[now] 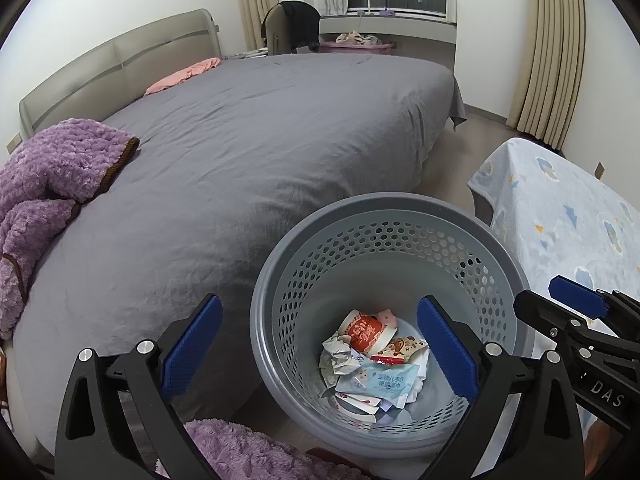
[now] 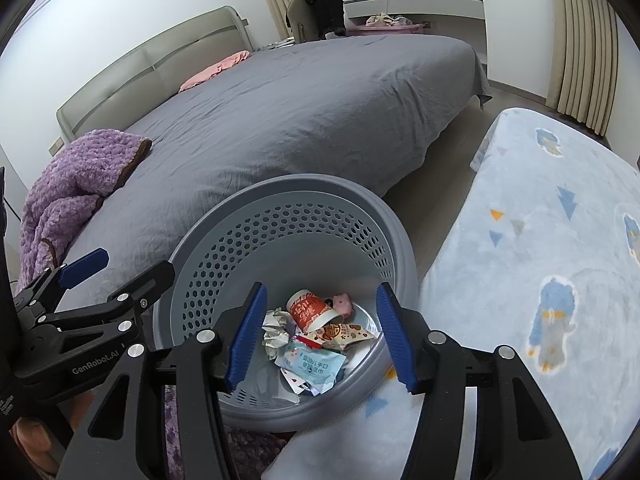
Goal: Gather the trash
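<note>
Now, from the left wrist view, the left gripper (image 1: 320, 354) hangs over a grey perforated basket (image 1: 384, 216) that stands on the floor just beside the near corner of a bed with a grey sheet (image 1: 256, 140); its blue fingers (image 1: 448, 350) are spread as wide as they go, with nothing between them. Down in the basket lies the trash (image 1: 372, 360): a red and white paper cup, crumpled paper, snack wrappers and a light blue wipes packet. On the right of this view the right gripper (image 1: 560, 304) reaches in over the basket's rim, in front of a small bed with a pale blue patterned cover (image 1: 560, 208). A purple fuzzy blanket (image 1: 52, 172) lies on the left of the grey bed. From the right wrist view, the right gripper (image 2: 320, 340) also points down into the basket (image 2: 288, 192), its fingers (image 2: 394, 340) part way apart and holding nothing, the trash (image 2: 316, 336) showing between them at the bottom. The left gripper (image 2: 116, 268) sits at the left, over the near rim. No loose scrap shows on the beds or the floor. I judge all this rubbish light, soft and easily crushed; the glossy packets look slippery, so a pinch on an edge or crumpled fold should suit best, and the cup is best taken by its rim or wall.
</note>
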`<state>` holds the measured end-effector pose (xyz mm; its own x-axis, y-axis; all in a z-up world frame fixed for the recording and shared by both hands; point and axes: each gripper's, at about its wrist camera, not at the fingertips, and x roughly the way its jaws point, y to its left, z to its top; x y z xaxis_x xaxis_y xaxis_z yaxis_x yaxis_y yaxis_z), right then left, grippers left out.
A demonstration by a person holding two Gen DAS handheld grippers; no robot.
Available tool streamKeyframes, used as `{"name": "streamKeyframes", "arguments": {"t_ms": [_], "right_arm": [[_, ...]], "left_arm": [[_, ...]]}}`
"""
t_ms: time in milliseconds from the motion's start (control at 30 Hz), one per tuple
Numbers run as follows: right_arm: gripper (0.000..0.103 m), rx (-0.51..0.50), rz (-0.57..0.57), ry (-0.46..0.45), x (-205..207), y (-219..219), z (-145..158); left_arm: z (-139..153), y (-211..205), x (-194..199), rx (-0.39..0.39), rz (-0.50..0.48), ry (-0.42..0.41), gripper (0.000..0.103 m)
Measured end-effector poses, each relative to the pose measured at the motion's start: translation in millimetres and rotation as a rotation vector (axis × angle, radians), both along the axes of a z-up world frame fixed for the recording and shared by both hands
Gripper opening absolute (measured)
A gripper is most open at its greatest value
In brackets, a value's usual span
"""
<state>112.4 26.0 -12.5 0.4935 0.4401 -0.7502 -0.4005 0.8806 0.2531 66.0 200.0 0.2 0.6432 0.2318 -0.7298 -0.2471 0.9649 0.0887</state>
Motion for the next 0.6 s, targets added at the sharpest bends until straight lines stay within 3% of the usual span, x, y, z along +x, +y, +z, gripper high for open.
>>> {"name": "streamKeyframes", "arguments": {"t_ms": [600], "right_arm": [[0.056, 0.002, -0.008, -0.002, -2.3, -2.7, 1.7]], "left_arm": [[0.3, 2.2, -1.1, -0.002, 0.017, 0.013, 0.096]]}}
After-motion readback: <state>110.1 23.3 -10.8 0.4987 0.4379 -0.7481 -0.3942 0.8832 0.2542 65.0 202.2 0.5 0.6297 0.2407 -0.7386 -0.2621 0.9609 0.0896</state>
